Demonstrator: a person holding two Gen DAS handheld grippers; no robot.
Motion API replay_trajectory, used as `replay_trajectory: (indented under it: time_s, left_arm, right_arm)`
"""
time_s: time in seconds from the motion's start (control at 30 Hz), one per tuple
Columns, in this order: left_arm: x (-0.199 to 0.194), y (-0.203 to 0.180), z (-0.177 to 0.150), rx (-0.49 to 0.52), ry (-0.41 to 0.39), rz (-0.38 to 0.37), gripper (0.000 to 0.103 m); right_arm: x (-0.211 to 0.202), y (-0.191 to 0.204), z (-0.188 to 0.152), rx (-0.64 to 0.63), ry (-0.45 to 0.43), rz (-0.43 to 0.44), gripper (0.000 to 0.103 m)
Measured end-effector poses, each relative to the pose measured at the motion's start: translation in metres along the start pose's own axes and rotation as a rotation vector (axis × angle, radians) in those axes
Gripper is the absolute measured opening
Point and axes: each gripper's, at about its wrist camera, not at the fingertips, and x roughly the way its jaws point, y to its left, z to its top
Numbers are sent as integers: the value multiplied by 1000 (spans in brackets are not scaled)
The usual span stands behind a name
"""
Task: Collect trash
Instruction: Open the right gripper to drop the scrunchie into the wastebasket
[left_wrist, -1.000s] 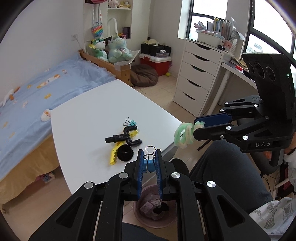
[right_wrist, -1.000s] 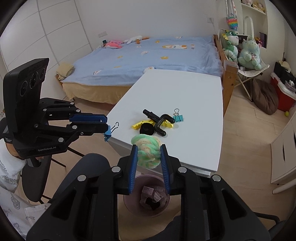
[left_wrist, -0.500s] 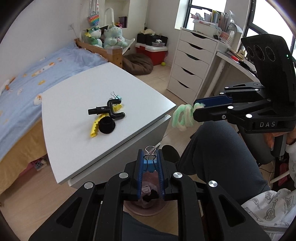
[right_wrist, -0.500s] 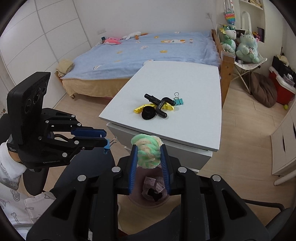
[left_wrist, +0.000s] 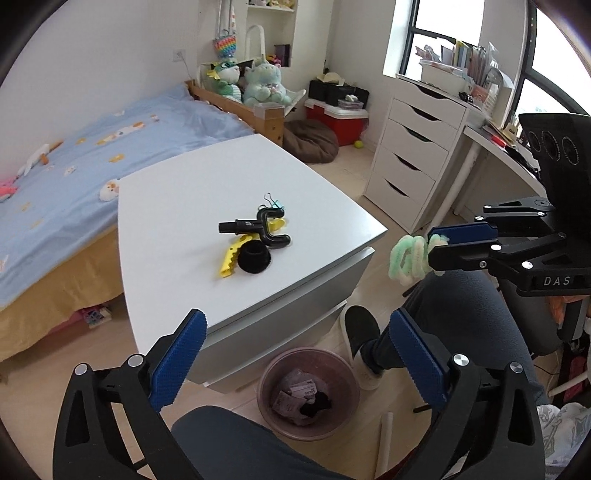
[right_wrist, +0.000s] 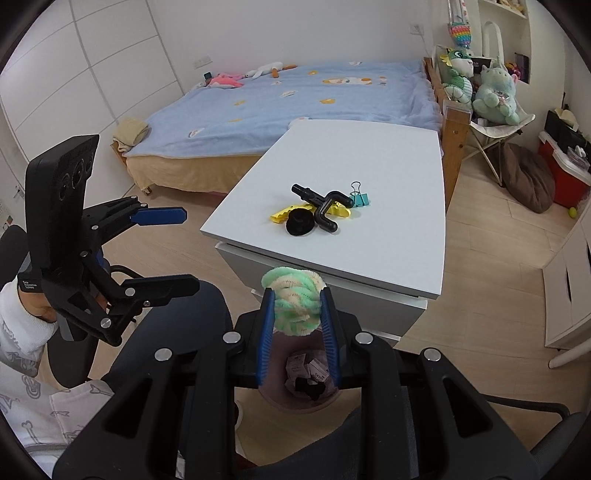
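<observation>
Green-and-cream pipe-cleaner ball (right_wrist: 293, 301) sits pinched in my right tongs (right_wrist: 297, 325) above the pink waste bin (left_wrist: 308, 393) on the floor, while my left tongs (left_wrist: 295, 354) hang wide open and empty over that bin. I judge I'm at the drop step: next I centre the ball over the bin and spread the right tongs, then go back to the counter (left_wrist: 177, 206) for the rest.

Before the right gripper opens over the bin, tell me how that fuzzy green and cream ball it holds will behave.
The fuzzy ball looks like coiled pipe cleaner, so probably very light and springy. The right gripper pinches it between its pads, where the fuzz should resist slipping. Once released, it will likely drop softly into the bin, though it might bounce or roll.
</observation>
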Motion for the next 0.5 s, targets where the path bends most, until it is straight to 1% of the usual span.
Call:
replay_trajectory:
  time_s: [0.27,0.5]
  left_arm:
    - [-8,6,-1,-10,-11,9,95]
    - [-14,15,-4,-42,-14,23,95]
  right_arm:
    - [-1,2,-1,-11,5,5,24]
    - [1,10,-1,-36,15,14,24]
